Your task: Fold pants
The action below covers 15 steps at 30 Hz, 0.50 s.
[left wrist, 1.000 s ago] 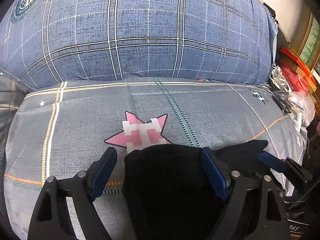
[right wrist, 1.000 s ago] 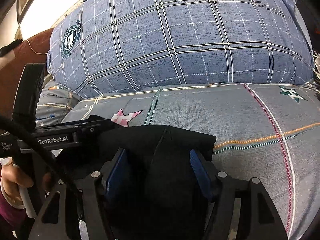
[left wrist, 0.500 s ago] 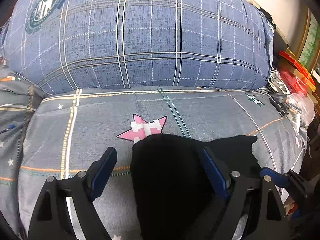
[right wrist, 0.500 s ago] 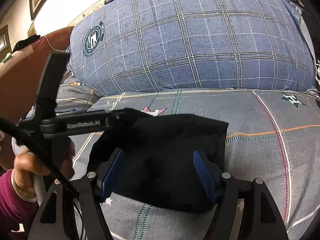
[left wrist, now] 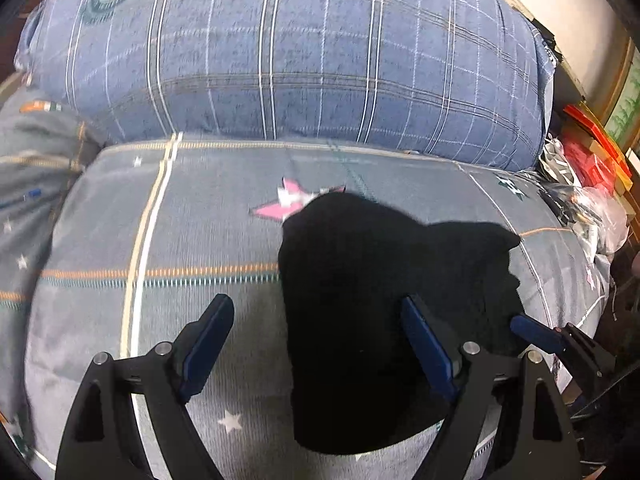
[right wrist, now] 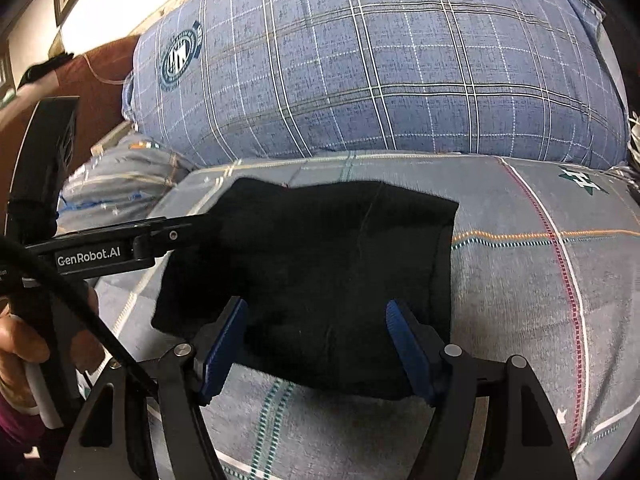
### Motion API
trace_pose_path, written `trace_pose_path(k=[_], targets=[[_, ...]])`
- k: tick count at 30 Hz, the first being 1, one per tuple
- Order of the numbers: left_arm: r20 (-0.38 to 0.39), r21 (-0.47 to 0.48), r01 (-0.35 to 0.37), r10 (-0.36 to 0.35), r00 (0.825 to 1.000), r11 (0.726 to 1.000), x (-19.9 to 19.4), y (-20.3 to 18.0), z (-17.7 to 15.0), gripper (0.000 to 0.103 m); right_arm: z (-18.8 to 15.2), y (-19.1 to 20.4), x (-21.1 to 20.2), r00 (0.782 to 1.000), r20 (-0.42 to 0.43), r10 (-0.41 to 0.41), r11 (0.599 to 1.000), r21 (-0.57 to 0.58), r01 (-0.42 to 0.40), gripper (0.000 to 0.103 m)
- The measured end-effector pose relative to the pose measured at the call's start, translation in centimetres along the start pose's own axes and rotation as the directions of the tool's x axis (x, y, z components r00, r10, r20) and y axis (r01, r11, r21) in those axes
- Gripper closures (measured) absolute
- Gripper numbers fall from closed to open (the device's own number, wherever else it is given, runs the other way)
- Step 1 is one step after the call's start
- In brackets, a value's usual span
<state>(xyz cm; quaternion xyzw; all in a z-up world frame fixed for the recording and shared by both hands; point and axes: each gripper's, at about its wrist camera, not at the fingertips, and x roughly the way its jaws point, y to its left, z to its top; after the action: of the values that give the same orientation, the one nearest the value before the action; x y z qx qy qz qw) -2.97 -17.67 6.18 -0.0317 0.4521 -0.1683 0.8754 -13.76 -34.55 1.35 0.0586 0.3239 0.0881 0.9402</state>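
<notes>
Basically the pants [left wrist: 360,300] are lying as a compact black bundle on the sofa seat [left wrist: 160,240], so the folding looks mostly done, maybe fully; I can't count layers since the black hides the creases. What's left, at a guess: a last smoothing or squaring of edges, esp. the ragged corner on the far right side in the left view.

The left claw [left wrist: 316,344] is standing wide open w/ nothing between its fingers; the bundle is sitting ahead of it and under its right finger, its left finger over bare seat. The right claw [right wrist: 316,340] is also spread open and gripping nothing, w/ the pants [right wrist: 320,264] directly ahead and between its 2 blue pads [right wrist: 222,348], looking apart from them.

Materials: the pants are reading as soft, matte, thickish knit or fleece, w/ 1 faint seam running down the middle in the right view and a clean folded edge on the right side. The seat cover is showing gray woven fabric w/ orange, white and teal stripes plus a pink star [left wrist: 288,200] just beyond the bundle. Beyond that, a plump blue plaid cushion [left wrist: 300,52], denim-like, is bulging.
</notes>
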Motion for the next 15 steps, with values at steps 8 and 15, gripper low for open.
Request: trace_pose_path(k=[8, 15], targets=[[0.013, -0.043, 0.009, -0.008, 1.000, 0.999, -0.9, 1.0, -0.3, 0.018, 0.2, -0.4, -2.4, 0.999, 0.030, 0.043, 0.999, 0.031, -0.044, 0.027], [0.002, -0.044, 0.053, -0.053, 0.999, 0.998, -0.9, 0.1, -0.2, 0.018, 6.5, -1.5, -2.8, 0.992, 0.114, -0.049, 0.998, 0.041, 0.045, 0.021]])
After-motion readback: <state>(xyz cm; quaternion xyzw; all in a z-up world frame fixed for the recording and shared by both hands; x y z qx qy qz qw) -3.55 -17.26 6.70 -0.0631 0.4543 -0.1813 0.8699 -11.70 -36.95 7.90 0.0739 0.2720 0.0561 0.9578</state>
